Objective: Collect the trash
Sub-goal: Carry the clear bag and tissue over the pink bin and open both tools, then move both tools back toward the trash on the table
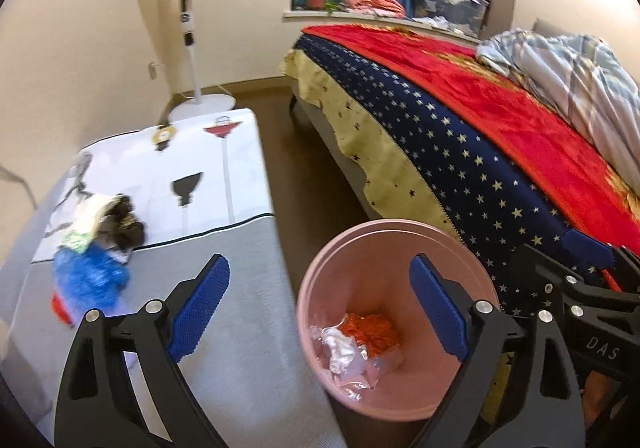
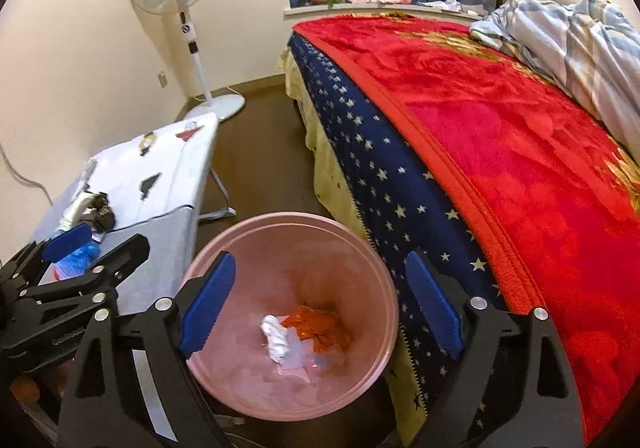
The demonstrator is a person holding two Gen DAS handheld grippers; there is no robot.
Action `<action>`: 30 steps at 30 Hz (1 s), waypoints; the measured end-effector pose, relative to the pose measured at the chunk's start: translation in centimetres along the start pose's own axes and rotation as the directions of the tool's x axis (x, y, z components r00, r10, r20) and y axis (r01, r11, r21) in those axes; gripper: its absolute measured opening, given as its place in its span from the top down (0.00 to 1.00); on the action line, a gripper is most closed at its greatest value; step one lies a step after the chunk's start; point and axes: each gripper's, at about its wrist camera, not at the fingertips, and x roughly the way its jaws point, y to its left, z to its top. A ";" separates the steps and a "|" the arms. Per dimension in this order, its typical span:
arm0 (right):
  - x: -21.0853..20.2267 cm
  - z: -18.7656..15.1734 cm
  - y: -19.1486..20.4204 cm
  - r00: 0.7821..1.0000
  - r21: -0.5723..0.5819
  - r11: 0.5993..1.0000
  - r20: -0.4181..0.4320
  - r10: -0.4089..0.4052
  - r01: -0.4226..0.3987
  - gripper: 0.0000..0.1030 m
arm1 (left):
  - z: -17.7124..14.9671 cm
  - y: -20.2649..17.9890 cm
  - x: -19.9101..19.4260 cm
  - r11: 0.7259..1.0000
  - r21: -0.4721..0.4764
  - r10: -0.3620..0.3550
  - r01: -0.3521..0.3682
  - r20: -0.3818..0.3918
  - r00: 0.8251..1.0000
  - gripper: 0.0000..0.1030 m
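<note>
A pink trash bin (image 1: 384,244) stands on the floor between a small table and the bed; it also shows in the right wrist view (image 2: 288,221). Inside lie orange wrapping (image 1: 374,332) and clear and white plastic scraps (image 1: 340,348). My left gripper (image 1: 320,312) is open and empty, above the bin's left rim and the table edge. My right gripper (image 2: 320,304) is open and empty, directly over the bin. A pile of trash lies on the table: a blue crumpled bag (image 1: 88,280), dark wrappers (image 1: 126,226) and a white-green wrapper (image 1: 90,215).
The small table (image 1: 224,312) has a grey and white printed cover. The bed (image 2: 520,167) with a red blanket and star-patterned sheet stands close on the right. A standing fan (image 1: 188,7) is by the far wall. Brown floor runs between table and bed.
</note>
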 end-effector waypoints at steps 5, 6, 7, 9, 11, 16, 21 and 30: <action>-5.1 -0.4 2.6 0.992 -0.027 0.995 0.082 0.095 -0.093 0.11 | -1.1 2.5 -7.3 0.996 -0.019 0.090 -0.089 0.061 0.994 0.14; -6.0 -0.5 3.1 0.989 -0.027 0.993 0.089 0.121 -0.119 0.11 | -1.5 3.0 -8.8 0.994 -0.025 0.107 -0.106 0.074 0.991 0.14; -7.1 -0.6 3.6 0.984 -0.026 0.989 0.100 0.150 -0.148 0.10 | -1.9 3.7 -10.5 0.992 -0.033 0.127 -0.124 0.085 0.988 0.14; -9.2 -1.1 4.7 0.973 -0.017 0.980 0.119 0.199 -0.199 0.10 | -3.3 5.5 -14.8 0.985 -0.059 0.165 -0.159 0.100 0.981 0.14; -11.5 -1.6 5.5 0.959 -0.001 0.968 0.134 0.249 -0.251 0.10 | -4.5 6.6 -17.9 0.978 -0.070 0.205 -0.199 0.108 0.973 0.14; -16.5 -2.8 7.2 0.928 -0.018 0.946 0.187 0.321 -0.324 0.10 | -7.8 9.0 -25.9 0.957 -0.152 0.265 -0.247 0.114 0.957 0.14; -21.1 -4.1 8.1 0.899 -0.054 0.927 0.230 0.372 -0.370 0.09 | -10.6 8.7 -33.1 0.952 -0.214 0.262 -0.220 0.189 0.947 0.14; -26.0 -4.9 7.9 0.868 -0.063 0.911 0.285 0.407 -0.407 0.09 | -12.3 6.9 -42.0 0.948 -0.214 0.292 -0.234 0.300 0.908 0.11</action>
